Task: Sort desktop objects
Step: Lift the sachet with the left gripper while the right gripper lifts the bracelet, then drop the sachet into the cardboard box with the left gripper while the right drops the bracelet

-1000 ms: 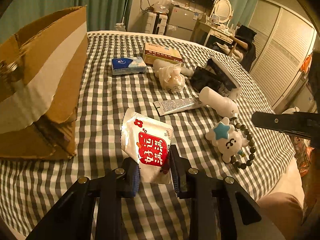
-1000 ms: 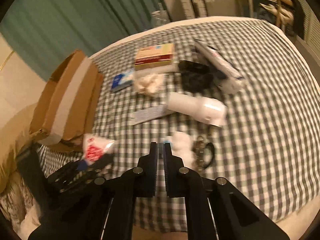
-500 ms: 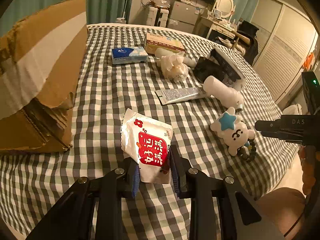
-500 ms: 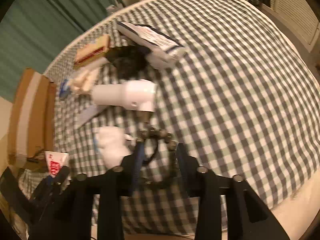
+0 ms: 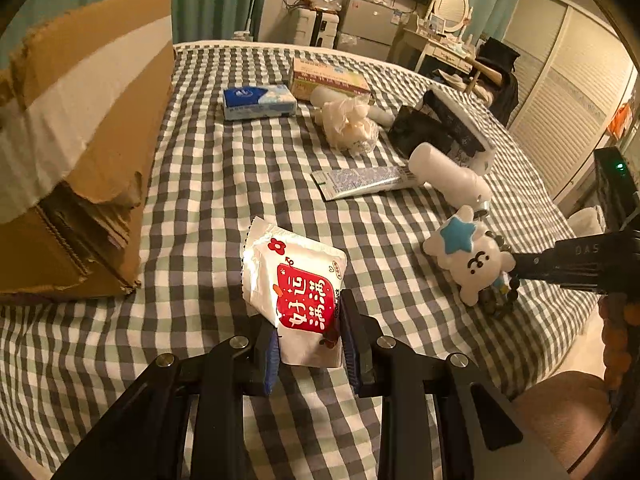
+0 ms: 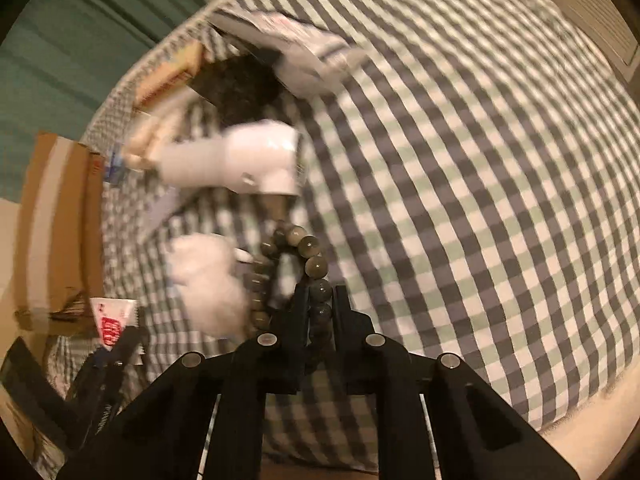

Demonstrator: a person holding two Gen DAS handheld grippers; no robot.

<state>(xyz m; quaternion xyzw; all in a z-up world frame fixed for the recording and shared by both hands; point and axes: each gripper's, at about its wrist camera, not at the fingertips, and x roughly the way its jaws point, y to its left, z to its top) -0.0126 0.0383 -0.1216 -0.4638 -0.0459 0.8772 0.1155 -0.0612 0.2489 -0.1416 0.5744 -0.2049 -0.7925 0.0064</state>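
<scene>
- While the left wrist view is sharp, the right wrist view is smeared by motion, so labels read only in the former.
- Left gripper point(image 5: 307, 344): its fingers pinch the lower end of a white snack packet point(image 5: 294, 280) with a red label, held above the checked bed point(image 5: 208, 184) near its front edge.
- Right gripper point(image 6: 320, 304): its fingers are closing on a bead bracelet point(image 6: 308, 256), with one dark bead between the pads; the rest of the loop lies on the bed ahead of them.
- Only the left view shows the face and blue star of the white plush toy point(image 5: 468, 252), which touches the bracelet near the right edge of the bed; in the right view it is a white blur.
- Left view alone makes plain the squeeze tube point(image 5: 364, 182), the white bottle point(image 5: 448, 172), the blue tissue pack point(image 5: 258, 100), the flat carton point(image 5: 326, 80) and the crumpled plastic bag point(image 5: 346, 126) toward the far edge.
- Cardboard box point(image 5: 80, 120) stands at the left edge of the bed, seen in both views.
- Right view alone shows the bare checked stretch toward the right edge.
</scene>
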